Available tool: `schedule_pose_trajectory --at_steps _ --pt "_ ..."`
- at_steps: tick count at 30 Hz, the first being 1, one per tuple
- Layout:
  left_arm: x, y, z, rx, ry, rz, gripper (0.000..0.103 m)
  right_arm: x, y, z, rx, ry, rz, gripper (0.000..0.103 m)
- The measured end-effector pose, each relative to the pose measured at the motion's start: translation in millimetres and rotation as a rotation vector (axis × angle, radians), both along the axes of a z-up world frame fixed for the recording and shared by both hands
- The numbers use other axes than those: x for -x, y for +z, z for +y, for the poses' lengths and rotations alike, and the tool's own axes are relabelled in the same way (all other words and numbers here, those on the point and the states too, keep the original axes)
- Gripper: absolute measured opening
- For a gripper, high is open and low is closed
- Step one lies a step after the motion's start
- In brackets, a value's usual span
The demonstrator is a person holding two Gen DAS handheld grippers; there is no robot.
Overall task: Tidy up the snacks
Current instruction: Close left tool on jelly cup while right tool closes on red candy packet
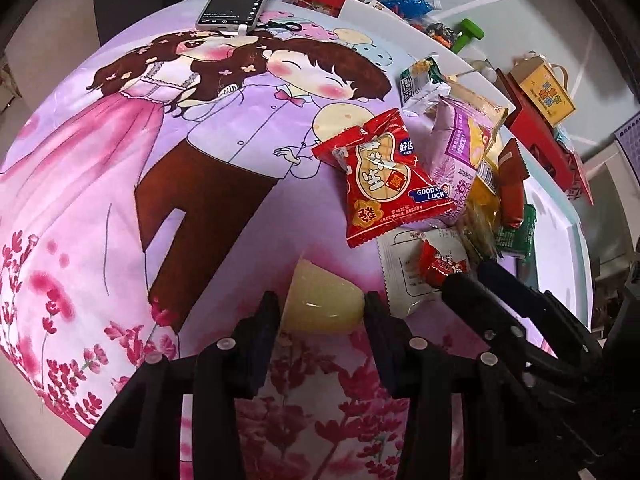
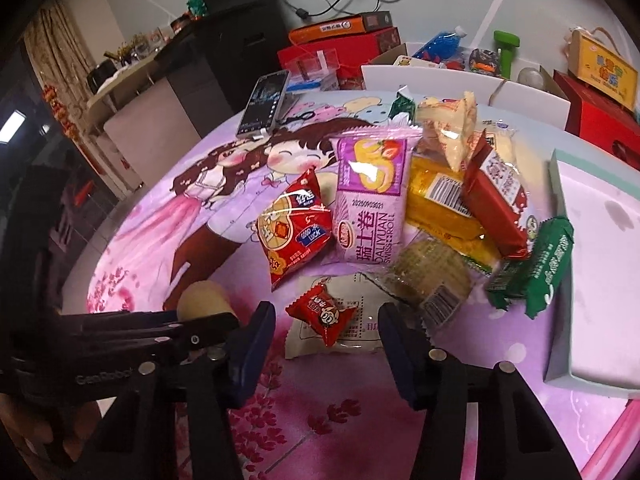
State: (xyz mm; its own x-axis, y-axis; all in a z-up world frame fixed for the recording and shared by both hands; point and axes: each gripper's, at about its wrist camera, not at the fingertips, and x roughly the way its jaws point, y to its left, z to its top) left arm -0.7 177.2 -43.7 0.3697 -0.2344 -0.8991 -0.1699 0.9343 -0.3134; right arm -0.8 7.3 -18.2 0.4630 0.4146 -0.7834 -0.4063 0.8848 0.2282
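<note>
A pale yellow jelly cup (image 1: 324,304) sits between the pads of my left gripper (image 1: 322,316), which is shut on it just above the pink printed tablecloth (image 1: 200,184). My right gripper (image 2: 328,334) is open, its fingers on either side of a small red candy (image 2: 322,312) that lies on a white packet (image 2: 360,322); the pads do not touch it. In the left wrist view the right gripper (image 1: 470,276) reaches in beside that candy (image 1: 440,264). The right wrist view shows the left gripper (image 2: 224,318) with the jelly cup (image 2: 204,300) at the left.
A snack pile lies beyond: red peanut packet (image 2: 292,228), purple Swiss roll packet (image 2: 368,200), yellow packet (image 2: 440,204), red bar (image 2: 496,196), green packet (image 2: 536,268). A white tray (image 2: 560,280) is at the right. A phone (image 2: 264,104) and boxes (image 2: 340,44) stand at the back.
</note>
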Motion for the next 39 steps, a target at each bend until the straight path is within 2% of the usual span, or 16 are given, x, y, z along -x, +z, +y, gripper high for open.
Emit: schedule_pose_trajectory --at_steps 9,11,12,15,17,26,39 --pt "-2 -11 3 0.017 -0.004 0.013 0.044 -5 -8 11 0.081 0.006 -0.012 0.051" --pt "-6 -14 -3 0.020 -0.004 0.015 0.044 -5 -10 15 0.100 0.016 -0.017 0.047" --pt "7 -11 -3 0.021 -0.003 0.014 0.044 -5 -10 16 0.109 0.020 -0.022 0.046" --pt "11 -9 1 0.025 -0.002 0.013 0.044 -4 -11 18 0.118 0.029 -0.028 0.042" --pt "12 -10 3 0.025 -0.003 0.012 0.044 -3 -11 20 0.125 0.035 -0.034 0.031" --pt "11 -7 -4 0.017 0.008 0.003 0.043 -3 -10 20 0.132 0.040 -0.042 0.021" --pt "14 9 -5 -0.016 0.015 -0.029 0.043 6 10 13 0.086 0.030 -0.083 0.021"
